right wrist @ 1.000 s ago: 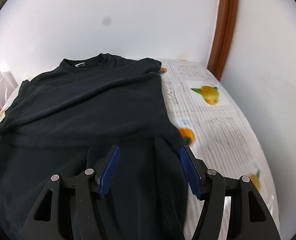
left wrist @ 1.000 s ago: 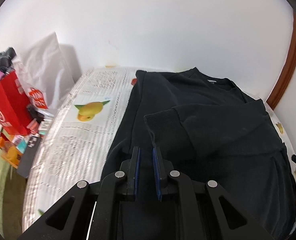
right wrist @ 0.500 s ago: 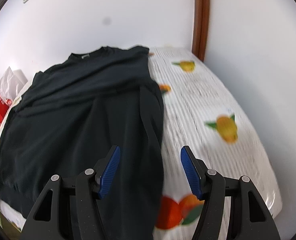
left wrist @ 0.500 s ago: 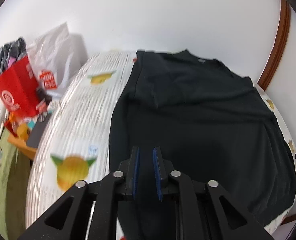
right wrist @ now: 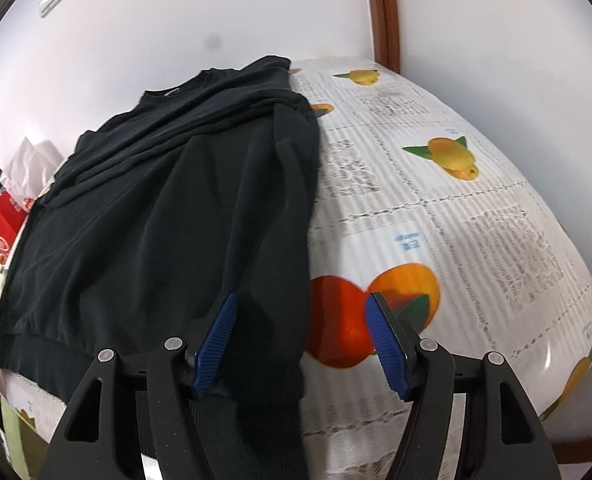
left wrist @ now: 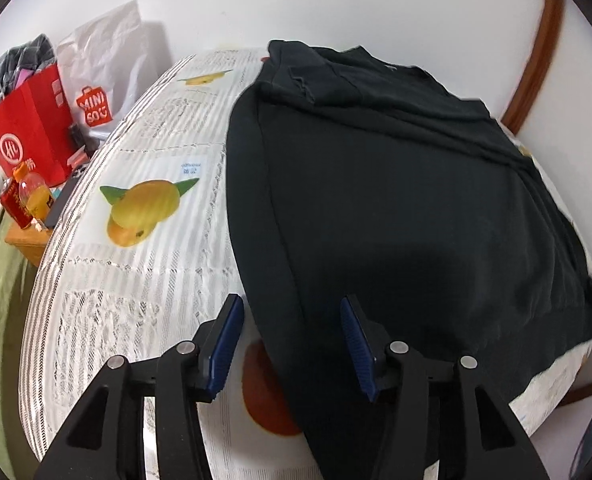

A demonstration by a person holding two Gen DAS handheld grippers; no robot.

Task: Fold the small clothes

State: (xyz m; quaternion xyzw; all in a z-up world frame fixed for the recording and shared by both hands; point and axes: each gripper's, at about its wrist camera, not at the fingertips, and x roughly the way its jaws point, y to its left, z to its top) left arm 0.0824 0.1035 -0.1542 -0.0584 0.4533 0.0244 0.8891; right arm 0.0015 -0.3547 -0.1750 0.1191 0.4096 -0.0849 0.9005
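Observation:
A black sweatshirt (left wrist: 395, 184) lies flat on a bed, sleeves folded in over the body, collar toward the far wall; it also shows in the right wrist view (right wrist: 176, 216). My left gripper (left wrist: 290, 322) is open and empty, low over the sweatshirt's near left side edge. My right gripper (right wrist: 301, 318) is open and empty, straddling the sweatshirt's near right edge by the hem. Neither gripper holds cloth.
The bed sheet (left wrist: 148, 208) is white with fruit prints and text (right wrist: 435, 216). Left of the bed stand a red paper bag (left wrist: 28, 128), a white bag (left wrist: 100, 64) and a bottle (left wrist: 32, 196). A wooden door frame (right wrist: 381, 12) rises behind.
My left gripper let go of the sleeve, pulled back to the near hem and opened wide. My right gripper stayed open and drew back to the sweatshirt's near right corner.

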